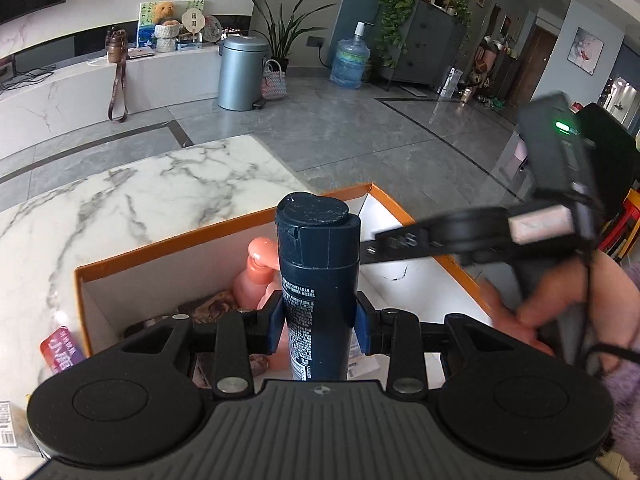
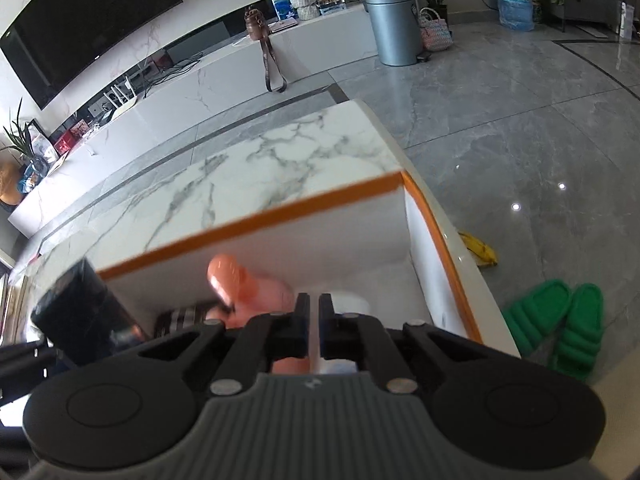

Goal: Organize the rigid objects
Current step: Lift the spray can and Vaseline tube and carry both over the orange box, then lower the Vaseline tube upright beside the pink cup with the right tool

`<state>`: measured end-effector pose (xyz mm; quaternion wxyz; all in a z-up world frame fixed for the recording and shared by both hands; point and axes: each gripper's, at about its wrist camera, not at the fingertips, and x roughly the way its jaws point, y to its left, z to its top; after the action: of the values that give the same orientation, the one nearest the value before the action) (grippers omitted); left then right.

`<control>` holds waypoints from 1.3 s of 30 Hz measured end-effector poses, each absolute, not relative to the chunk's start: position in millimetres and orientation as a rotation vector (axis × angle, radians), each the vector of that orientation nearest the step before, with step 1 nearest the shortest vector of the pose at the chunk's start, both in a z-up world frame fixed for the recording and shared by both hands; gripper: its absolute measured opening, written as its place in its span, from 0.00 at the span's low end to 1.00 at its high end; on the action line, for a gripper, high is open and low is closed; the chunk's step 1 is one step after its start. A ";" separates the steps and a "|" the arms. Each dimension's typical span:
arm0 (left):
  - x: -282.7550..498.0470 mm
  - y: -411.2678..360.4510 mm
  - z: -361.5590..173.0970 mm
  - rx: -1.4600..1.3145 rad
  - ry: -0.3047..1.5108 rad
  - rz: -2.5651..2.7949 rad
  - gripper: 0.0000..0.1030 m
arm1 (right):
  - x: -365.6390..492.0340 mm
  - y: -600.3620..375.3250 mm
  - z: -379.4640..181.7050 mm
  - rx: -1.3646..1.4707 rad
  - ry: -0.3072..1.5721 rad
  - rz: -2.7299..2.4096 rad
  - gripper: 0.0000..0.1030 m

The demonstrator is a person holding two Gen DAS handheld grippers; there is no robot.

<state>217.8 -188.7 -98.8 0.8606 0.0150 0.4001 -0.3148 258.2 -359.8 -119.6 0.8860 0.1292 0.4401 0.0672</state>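
My left gripper [image 1: 319, 326] is shut on a dark blue bottle [image 1: 318, 276] and holds it upright over the orange-rimmed white box [image 1: 168, 246]. A pink pump bottle [image 1: 256, 276] and a few flat items lie inside the box. My right gripper [image 2: 314, 328] is shut with nothing between its fingers, above the same box [image 2: 280, 220], over the pink bottle [image 2: 248, 284]. It also shows from the side at the right of the left wrist view [image 1: 374, 244]. The dark bottle [image 2: 76, 312] shows blurred at the left of the right wrist view.
The box stands on a white marble table [image 1: 140, 188] near its right edge [image 2: 400, 148]. A red packet [image 1: 60, 350] lies left of the box. Green slippers [image 2: 560, 324] and a banana peel [image 2: 480, 250] lie on the grey floor.
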 end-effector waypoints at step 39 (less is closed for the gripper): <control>223.1 -168.7 -119.6 -0.021 0.912 -0.610 0.39 | 283.0 -325.9 -191.2 -0.096 1.387 0.178 0.48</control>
<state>223.1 -168.7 -119.7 0.8532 -0.0099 0.4335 -0.2899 283.0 -325.9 -191.2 0.7642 -0.0441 0.6382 0.0820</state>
